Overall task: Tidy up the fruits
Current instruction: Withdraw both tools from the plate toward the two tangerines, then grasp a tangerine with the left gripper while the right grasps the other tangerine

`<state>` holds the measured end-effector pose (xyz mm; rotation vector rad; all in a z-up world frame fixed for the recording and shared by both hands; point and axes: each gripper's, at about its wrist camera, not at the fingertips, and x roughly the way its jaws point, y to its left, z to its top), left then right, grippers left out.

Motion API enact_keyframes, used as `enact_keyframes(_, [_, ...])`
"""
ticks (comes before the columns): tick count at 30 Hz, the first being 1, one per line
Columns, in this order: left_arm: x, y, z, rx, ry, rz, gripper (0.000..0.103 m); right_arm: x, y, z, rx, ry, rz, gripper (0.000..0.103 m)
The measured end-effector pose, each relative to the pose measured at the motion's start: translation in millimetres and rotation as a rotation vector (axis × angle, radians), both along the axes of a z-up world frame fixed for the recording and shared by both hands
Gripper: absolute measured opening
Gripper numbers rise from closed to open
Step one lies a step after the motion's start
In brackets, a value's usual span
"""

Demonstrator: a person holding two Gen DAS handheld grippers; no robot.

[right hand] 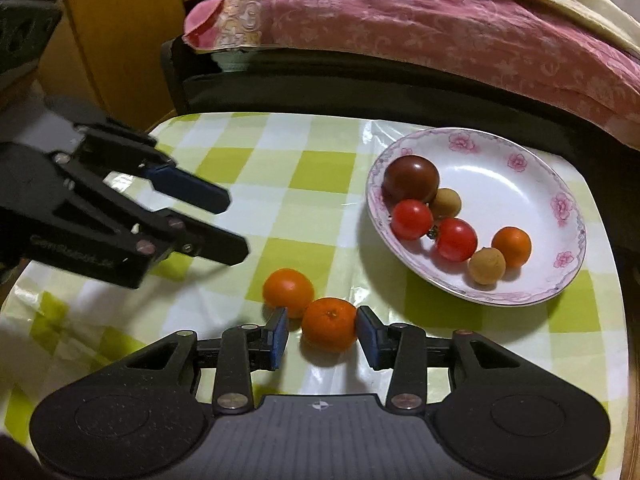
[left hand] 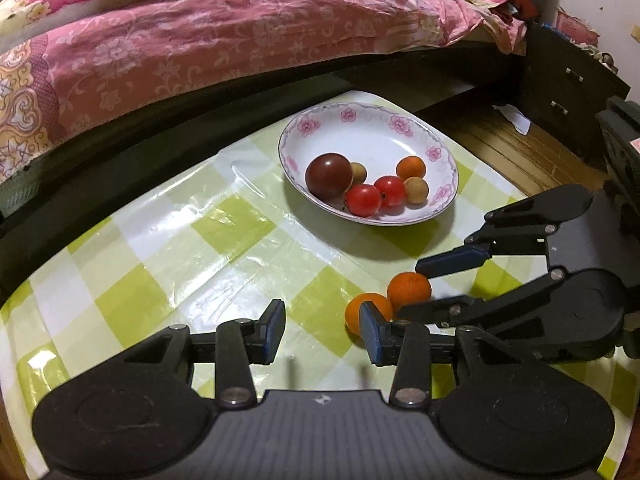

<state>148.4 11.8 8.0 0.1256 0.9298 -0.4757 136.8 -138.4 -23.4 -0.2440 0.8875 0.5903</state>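
Note:
A white flowered plate (left hand: pixel 372 128) (right hand: pixel 520 176) on the checked table holds a dark tomato (left hand: pixel 329 175), two red tomatoes (left hand: pixel 363 199), a small orange fruit (left hand: pixel 411 168) and two tan fruits (right hand: pixel 487 265). Two oranges lie loose on the cloth. My right gripper (right hand: pixel 322 334) (left hand: pixel 412 288) is open with the nearer orange (right hand: pixel 329 323) (left hand: pixel 409 289) between its pads, not clamped. The other orange (right hand: pixel 288 291) (left hand: pixel 368 307) lies just left of it. My left gripper (left hand: pixel 322 330) (right hand: pixel 234 226) is open and empty, hovering left of the oranges.
The green and white checked cloth (left hand: pixel 180 248) covers a small table. A bed with a pink quilt (left hand: pixel 200 40) runs along the far side. A dark drawer unit (left hand: pixel 568 80) and wooden floor (left hand: pixel 520 152) lie to the right. A yellow cabinet (right hand: pixel 112 40) stands at the left.

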Motion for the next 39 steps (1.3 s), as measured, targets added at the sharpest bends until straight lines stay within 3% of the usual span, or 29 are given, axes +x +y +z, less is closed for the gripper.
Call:
enact_keyframes(14, [-2, -15, -10, -0.001, 0.032, -0.055, 0.048, 9, -11, -12, 0.009, 0.048, -0.071, 0.029])
enact_keyframes(24, [1, -38, -27, 0.035, 0.026, -0.085, 0.048, 10, -25, -3, -0.031, 0.066, -0.117, 0.028])
enact_keyframes(39, [3, -51, -40, 0.095, -0.002, -0.097, 0.048, 6, -31, -4, -0.006, 0.052, -0.124, 0.029])
